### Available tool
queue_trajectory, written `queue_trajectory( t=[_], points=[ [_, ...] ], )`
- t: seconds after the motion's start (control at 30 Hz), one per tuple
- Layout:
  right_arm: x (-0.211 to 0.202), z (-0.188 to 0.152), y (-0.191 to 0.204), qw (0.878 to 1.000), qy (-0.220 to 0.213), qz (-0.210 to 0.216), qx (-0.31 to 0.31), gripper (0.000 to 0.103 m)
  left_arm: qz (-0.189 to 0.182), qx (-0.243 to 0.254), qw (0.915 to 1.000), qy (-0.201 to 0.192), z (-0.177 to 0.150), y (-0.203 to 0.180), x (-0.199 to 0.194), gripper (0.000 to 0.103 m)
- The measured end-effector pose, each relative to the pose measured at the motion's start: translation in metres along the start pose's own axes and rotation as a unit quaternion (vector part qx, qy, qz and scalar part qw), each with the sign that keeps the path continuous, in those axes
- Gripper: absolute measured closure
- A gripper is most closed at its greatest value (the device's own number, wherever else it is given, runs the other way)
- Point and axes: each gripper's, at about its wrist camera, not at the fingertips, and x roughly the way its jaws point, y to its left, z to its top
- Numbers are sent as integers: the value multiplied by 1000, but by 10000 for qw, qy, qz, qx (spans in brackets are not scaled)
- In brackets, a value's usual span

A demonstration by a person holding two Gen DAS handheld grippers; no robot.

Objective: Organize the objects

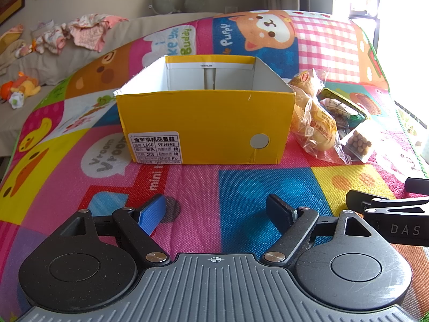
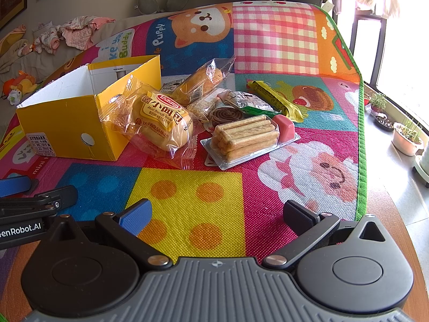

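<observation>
both the left gripper (image 1: 215, 209) and right gripper (image 2: 217, 214) hang spread and empty over bare mat (image 2: 187, 193), the yellow box (image 1: 206, 123) far ahead, snack packets (image 2: 166, 123) crowding its right edge.

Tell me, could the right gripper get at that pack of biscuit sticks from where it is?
Probably yes. The right gripper is open and empty, and only bare mat lies between it and the biscuit sticks, which sit at the near edge of the snack pile with nothing on top.
</observation>
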Motion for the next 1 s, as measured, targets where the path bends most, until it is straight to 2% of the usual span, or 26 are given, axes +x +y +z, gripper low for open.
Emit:
queue_trajectory(
  t=[0.77,1.0],
  points=[
    [3,3,0,10000,-7,-22,24,0,3,26,10000,-11,-2,-3,-2,16],
    [4,3,-3,9999,26,136,-38,0,-224,-8,9997,53,4,4,2,15]
  ],
)
